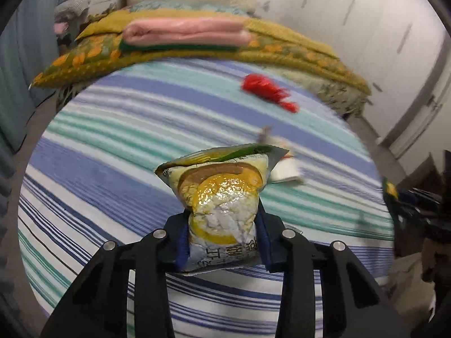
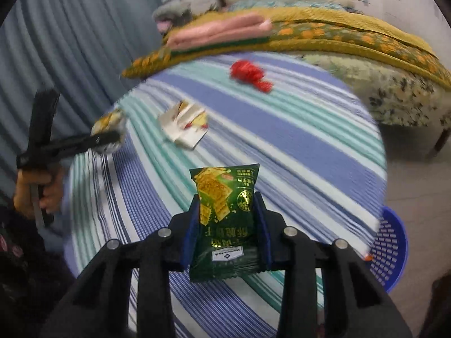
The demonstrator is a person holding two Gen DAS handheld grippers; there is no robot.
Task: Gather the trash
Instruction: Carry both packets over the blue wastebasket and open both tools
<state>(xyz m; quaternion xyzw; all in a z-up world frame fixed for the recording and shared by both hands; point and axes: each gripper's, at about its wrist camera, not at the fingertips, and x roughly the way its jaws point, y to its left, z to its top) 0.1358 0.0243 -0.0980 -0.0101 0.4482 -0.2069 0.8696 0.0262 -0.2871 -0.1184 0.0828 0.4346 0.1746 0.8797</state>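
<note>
Trash is already in both grippers: the left gripper (image 1: 222, 233) has its jaws clamped on a yellow snack bag (image 1: 222, 197), and the right gripper (image 2: 227, 231) has its jaws clamped on a green cracker packet (image 2: 225, 211), each standing upright, long axis along the fingers. Both hang over the near part of the striped bed (image 2: 296, 129). A blue basket (image 2: 391, 248) sits on the floor at the bed's near right edge, just right of the right gripper and well apart from the left, so the green packet looks likelier to go in first. Farther off lie torn white wrappers (image 2: 183, 126) and a red bag (image 2: 248, 74).
</note>
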